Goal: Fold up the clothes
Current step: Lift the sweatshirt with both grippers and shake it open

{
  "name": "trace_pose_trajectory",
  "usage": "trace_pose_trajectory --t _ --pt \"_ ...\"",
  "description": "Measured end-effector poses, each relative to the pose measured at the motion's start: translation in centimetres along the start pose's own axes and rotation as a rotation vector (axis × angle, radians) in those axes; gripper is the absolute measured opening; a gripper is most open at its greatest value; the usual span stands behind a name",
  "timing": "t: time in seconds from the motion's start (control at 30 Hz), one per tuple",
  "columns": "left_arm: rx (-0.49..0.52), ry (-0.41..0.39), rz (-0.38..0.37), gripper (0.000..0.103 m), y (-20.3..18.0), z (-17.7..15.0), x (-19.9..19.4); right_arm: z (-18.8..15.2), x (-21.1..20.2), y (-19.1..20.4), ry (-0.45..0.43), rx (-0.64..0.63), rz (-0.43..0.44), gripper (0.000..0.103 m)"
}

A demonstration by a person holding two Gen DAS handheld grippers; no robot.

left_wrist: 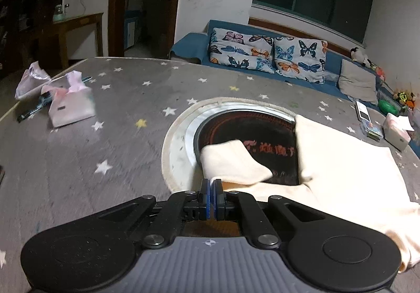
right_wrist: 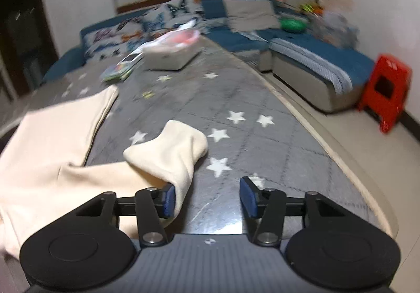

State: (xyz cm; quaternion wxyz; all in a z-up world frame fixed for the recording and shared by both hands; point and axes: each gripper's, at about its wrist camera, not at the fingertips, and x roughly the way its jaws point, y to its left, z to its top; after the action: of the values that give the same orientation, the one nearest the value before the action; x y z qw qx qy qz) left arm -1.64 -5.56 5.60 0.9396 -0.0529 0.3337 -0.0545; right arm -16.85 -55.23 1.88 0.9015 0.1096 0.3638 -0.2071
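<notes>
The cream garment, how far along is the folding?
Early. Looks done: one sleeve already lies turned over. In hand: the left gripper is shut at the cream garment's edge, the right gripper open beside the other sleeve. Left: the body is spread unfolded.

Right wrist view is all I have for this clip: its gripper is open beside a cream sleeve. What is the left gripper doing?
Observer: The left gripper is shut, its blue pads pressed together at the edge of the cream garment. Whether cloth sits between them I cannot tell.
Operator: What lies under the garment on that side?
Observer: A round dark inset in the star-patterned table; the other sleeve lies folded across it.
Operator: Anything else on the table there?
Observer: A pink and white pouch near the far left edge, apart from the garment.
Operator: And my right gripper?
Observer: The right gripper is open, one pad against the sleeve, holding nothing.
</notes>
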Motion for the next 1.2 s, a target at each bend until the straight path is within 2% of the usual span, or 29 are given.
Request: trace_pose_trajectory --t 0.17,0.23,0.27,0.37,0.47,0.57,0.63,0.77,0.93,1.0,1.07,1.13,1.2 --pt "-0.009 -0.006 -0.004 0.002 0.0 -0.5 -1.2 0.4 0.4 2.5 0.0 -0.144 -0.006 0.059" --pt "-0.023 -0.007 0.0 0.002 0.5 -0.9 -1.5 0.8 0.6 2.5 -0.028 -0.146 -0.027 0.059" --pt "-0.033 -0.005 0.009 0.002 0.8 -1.0 -1.5 1.1 0.6 2.4 -0.046 -0.134 -0.039 0.059" --pt "-0.049 -0.002 0.036 0.0 1.5 -1.5 -1.8 2.5 0.0 -0.2 -0.125 0.029 -0.075 0.059" --pt "-0.059 0.012 0.043 0.0 2.4 -2.0 -1.8 2.8 -0.6 -3.0 -0.134 0.147 -0.089 0.059" --pt "-0.042 0.027 0.03 0.0 2.4 -2.2 -1.7 2.4 -1.2 -4.0 -0.123 0.14 -0.129 0.059" --pt "-0.017 0.028 0.006 0.001 1.8 -2.3 -1.9 2.2 -1.7 -4.1 -0.119 0.129 -0.124 0.059" --pt "0.046 0.037 -0.08 0.004 -0.4 -2.4 -2.2 1.8 -2.7 -2.5 -0.099 0.054 -0.03 0.059" --pt "0.165 0.073 -0.235 0.006 -3.9 -3.7 -2.6 1.3 -3.7 2.7 -0.068 -0.126 0.163 0.057" --pt "0.224 0.088 -0.296 0.014 -5.4 -4.5 -3.0 0.9 -4.3 5.0 -0.054 -0.195 0.242 0.055" --pt "0.288 0.087 -0.352 0.028 -7.0 -5.4 -3.6 0.4 -4.7 7.3 -0.041 -0.269 0.313 0.051" --pt "0.347 0.086 -0.406 0.032 -8.3 -6.1 -4.2 -0.2 -5.5 9.6 -0.037 -0.345 0.373 0.05" --pt "0.395 0.087 -0.45 0.032 -9.6 -6.8 -4.7 -1.0 -6.5 11.8 -0.029 -0.415 0.433 0.041"
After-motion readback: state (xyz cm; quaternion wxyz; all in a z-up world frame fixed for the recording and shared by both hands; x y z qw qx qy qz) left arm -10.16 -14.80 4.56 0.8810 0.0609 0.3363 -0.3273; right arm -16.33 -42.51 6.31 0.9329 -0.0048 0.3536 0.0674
